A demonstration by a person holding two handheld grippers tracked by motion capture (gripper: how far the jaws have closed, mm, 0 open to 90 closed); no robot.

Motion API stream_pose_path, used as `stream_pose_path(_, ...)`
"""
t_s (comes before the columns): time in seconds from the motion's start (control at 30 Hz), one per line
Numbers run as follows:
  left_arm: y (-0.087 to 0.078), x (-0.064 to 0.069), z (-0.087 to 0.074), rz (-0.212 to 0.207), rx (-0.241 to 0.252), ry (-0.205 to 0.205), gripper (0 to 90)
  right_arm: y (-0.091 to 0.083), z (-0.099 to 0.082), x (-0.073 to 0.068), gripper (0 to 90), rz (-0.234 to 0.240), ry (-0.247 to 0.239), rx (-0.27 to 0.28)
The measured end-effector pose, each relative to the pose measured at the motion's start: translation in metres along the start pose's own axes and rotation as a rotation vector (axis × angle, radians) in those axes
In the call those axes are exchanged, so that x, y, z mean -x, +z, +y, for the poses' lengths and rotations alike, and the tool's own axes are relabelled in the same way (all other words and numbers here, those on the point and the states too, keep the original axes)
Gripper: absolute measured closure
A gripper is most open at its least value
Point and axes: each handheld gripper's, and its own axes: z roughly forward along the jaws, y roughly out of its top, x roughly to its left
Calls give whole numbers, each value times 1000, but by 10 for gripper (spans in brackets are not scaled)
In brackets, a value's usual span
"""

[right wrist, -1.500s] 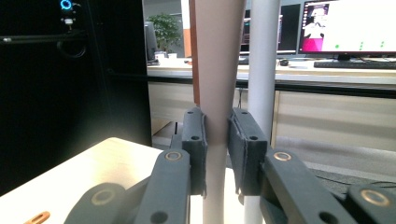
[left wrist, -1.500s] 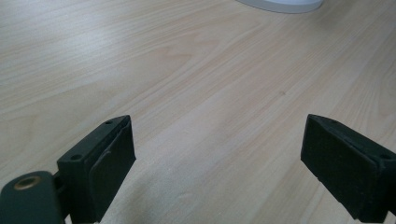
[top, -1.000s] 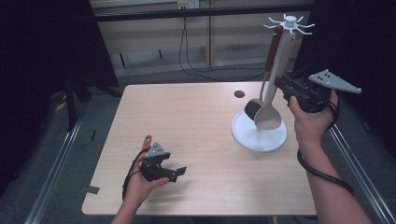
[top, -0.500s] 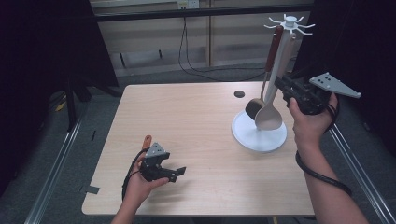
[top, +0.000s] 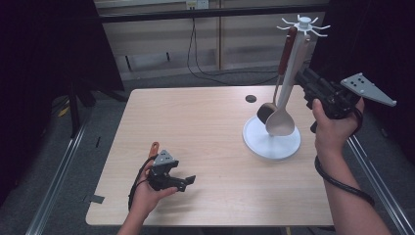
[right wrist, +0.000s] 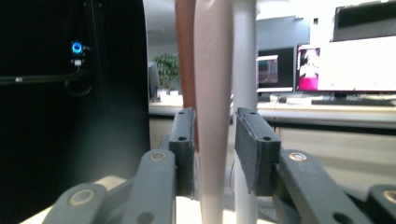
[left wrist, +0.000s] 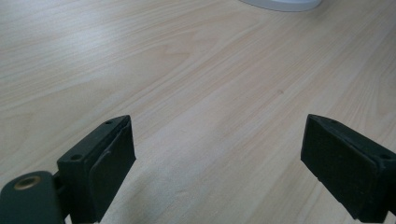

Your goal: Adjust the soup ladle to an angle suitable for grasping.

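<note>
A white utensil stand (top: 304,22) rises from a round white base (top: 272,144) at the table's right. A pale spoon (top: 281,122) and a brown-handled ladle (top: 266,111) hang from it. My right gripper (top: 301,77) is raised at the spoon's handle. In the right gripper view the pale handle (right wrist: 213,70) runs between the jaws of this gripper (right wrist: 215,149). The jaws have just been opening, and a thin gap shows at one pad, so the gripper is open. Behind it are the brown handle (right wrist: 185,46) and the white pole (right wrist: 244,56). My left gripper (top: 188,181) rests open on the table, with bare wood between its jaws (left wrist: 217,163).
A small dark round spot (top: 251,98) marks the wooden table (top: 205,127) behind the stand. The stand's base edge (left wrist: 280,3) shows far ahead of the left gripper. Metal rails (top: 54,186) run along the floor on both sides, and dark panels stand at the left.
</note>
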Motion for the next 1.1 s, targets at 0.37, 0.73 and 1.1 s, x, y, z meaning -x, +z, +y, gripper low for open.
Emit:
stream_pose_path(0.37,0,0,1,5,4,6,97,7,11,7,865,-82,27,100)
stream_pose_path(0.73,0,0,0,1,4,6,97,16,29,15,900,-147,22,155)
stream_pose_path(1.1,-1,0,0,3,8,4,97,26,46,22,900,-173,40,193)
